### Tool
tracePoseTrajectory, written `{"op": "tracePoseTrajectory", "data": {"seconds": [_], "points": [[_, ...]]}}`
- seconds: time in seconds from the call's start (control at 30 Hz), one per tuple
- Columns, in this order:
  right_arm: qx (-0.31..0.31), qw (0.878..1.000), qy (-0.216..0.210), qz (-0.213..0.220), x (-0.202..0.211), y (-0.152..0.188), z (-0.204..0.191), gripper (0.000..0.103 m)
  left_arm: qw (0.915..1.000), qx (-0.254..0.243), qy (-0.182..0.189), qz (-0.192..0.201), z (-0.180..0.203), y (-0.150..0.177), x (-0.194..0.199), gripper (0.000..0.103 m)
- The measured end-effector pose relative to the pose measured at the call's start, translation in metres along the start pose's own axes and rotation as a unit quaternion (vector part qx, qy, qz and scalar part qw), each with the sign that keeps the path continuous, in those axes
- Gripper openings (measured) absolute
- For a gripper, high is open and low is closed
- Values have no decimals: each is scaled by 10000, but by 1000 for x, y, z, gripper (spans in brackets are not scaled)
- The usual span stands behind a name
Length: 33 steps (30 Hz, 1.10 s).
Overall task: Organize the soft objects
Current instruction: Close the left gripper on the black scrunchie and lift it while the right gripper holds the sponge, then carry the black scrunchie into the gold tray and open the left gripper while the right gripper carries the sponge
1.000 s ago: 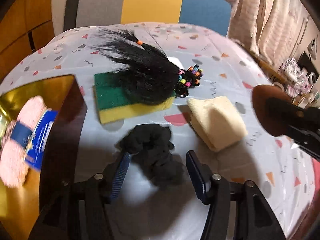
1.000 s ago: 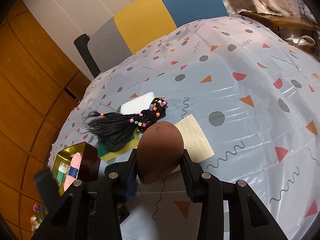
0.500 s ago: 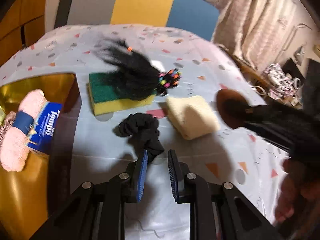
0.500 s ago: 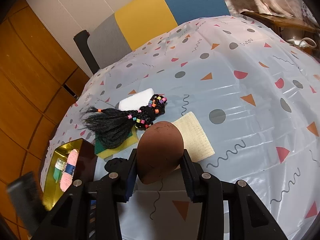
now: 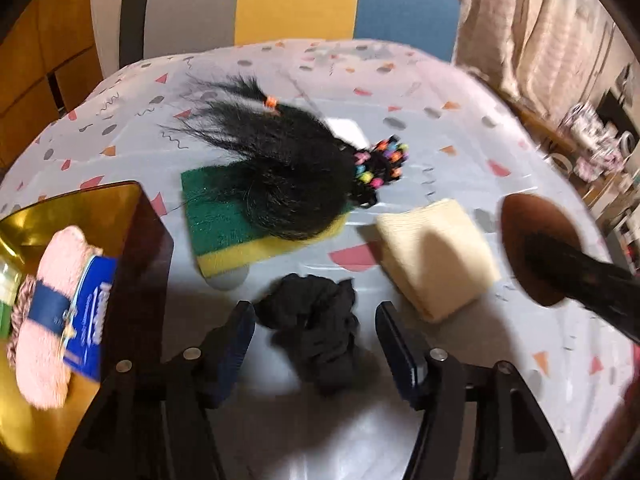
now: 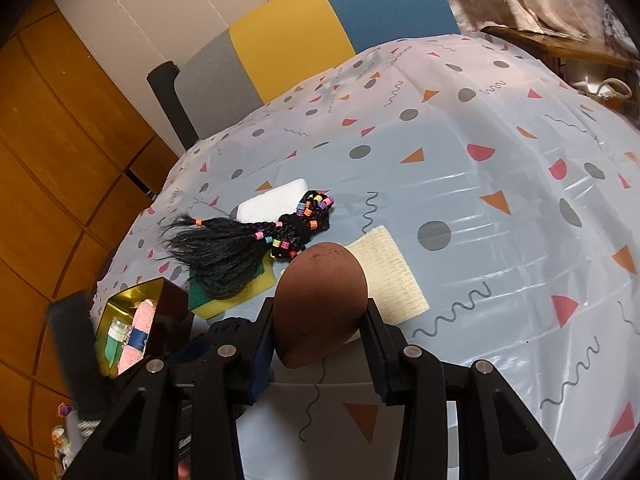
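Note:
A crumpled black cloth point(image 5: 316, 332) lies on the patterned tablecloth point(image 6: 500, 200). My left gripper point(image 5: 314, 316) straddles it with its jaws opening; the cloth is between the blue pads point(image 5: 240, 332) but they do not press on it. My right gripper point(image 6: 320, 312) is shut on a brown egg-shaped sponge point(image 6: 320, 292), held above the table; the sponge also appears at the right of the left wrist view point(image 5: 532, 240). A black braid with coloured beads point(image 5: 288, 176) rests on a green and yellow sponge point(image 5: 224, 232). A folded cream cloth point(image 5: 436, 256) lies beside them.
A gold-lined dark box point(image 5: 80, 208) stands at the left, holding a pink fluffy item point(image 5: 52, 312) and a blue packet point(image 5: 92, 320). A white block point(image 6: 276, 200) lies behind the braid. A grey, yellow and blue chair back point(image 5: 296, 4) stands past the table's far edge.
The left gripper was open around the black cloth, then shut and drew back from it, and now stands open around it again. The right gripper kept still with the brown sponge.

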State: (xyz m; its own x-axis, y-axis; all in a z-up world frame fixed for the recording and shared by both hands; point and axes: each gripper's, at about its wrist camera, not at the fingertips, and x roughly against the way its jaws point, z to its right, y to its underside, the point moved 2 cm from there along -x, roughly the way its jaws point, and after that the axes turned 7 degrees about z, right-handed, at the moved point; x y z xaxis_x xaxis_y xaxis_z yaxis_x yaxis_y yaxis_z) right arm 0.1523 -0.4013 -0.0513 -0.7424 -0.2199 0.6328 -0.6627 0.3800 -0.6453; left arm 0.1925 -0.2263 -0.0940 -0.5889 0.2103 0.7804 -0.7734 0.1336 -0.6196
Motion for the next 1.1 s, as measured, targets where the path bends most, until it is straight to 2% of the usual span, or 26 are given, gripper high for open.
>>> {"op": "tracePoseTrajectory", "data": {"seconds": [0.07,0.1,0.13,0.17,0.23,0.7,0.9,1.1], "points": [[-17,10000,-22,19,0,-2,0,41,9999,27,44,-98,-1,-1,-11,62],[-36,10000,-36,32,0,-2,1,41,10000,-35,4,7,-1,-1,-9,57],[-63,10000,-43,34,0,-3,2,41,9999,-79,-29,59,-1,-1,-8,37],[-94,9999,-52,37,0,-4,3,41,10000,-60,37,52,-2,0,-7,29],[-134,9999,-70,38,0,-4,4,41,9998,52,189,52,-4,2,-2,25],[58,9999,74,-57,-5,2,1,41,9912,540,1110,474,-30,28,81,24],[250,9997,74,-28,-2,7,-6,41,9897,458,1126,754,-54,33,119,24],[621,9979,90,130,3,9,-18,41,9896,717,891,874,-112,36,143,24]]}}
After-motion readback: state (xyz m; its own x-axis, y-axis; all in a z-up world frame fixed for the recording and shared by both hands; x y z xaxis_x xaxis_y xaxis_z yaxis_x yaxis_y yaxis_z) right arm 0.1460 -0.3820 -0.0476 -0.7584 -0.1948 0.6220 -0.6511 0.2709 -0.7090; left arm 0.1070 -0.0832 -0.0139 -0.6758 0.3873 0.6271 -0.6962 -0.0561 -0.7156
